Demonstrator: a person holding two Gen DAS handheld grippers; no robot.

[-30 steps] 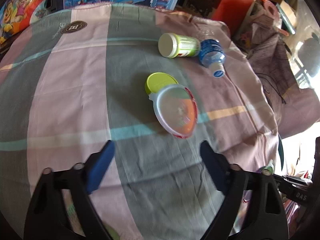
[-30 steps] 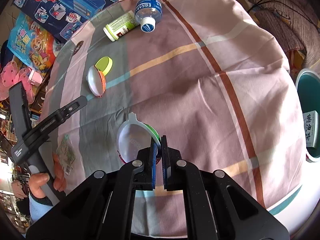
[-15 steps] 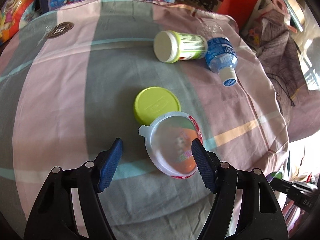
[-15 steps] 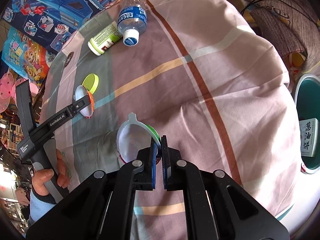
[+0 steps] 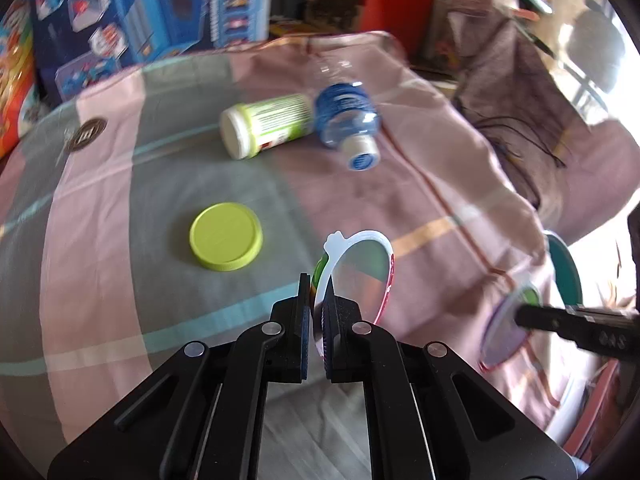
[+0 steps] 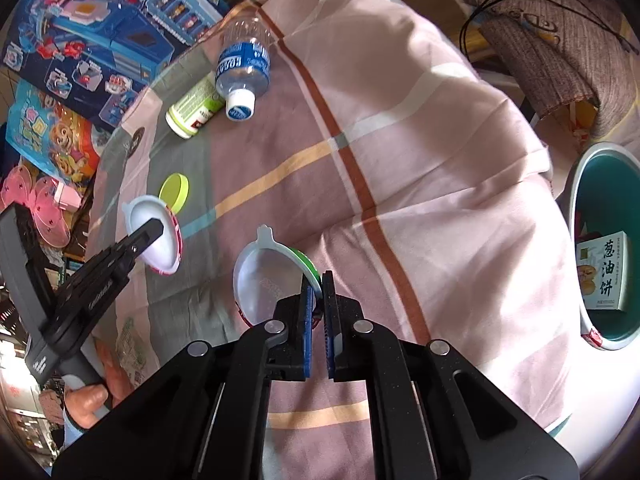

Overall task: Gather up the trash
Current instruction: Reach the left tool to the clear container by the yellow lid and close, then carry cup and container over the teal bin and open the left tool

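Your checked cloth [image 6: 400,152] covers the tabletop, and a teal bin [image 6: 576,184] holding a printed box [image 6: 604,272] stands beside its edge in the right wrist view. On the cloth lie 1 water bottle [image 5: 344,120] touching 1 green-labelled jar [image 5: 264,124], with 1 lime lid [image 5: 226,236] nearer you. Your left claw [image 5: 316,312] is pressed together, pinching the rim of 1 clear red-edged lid [image 5: 360,272] held off the cloth. Your right claw [image 6: 318,304] likewise pinches 1 clear green-edged lid [image 6: 268,280] at its rim.
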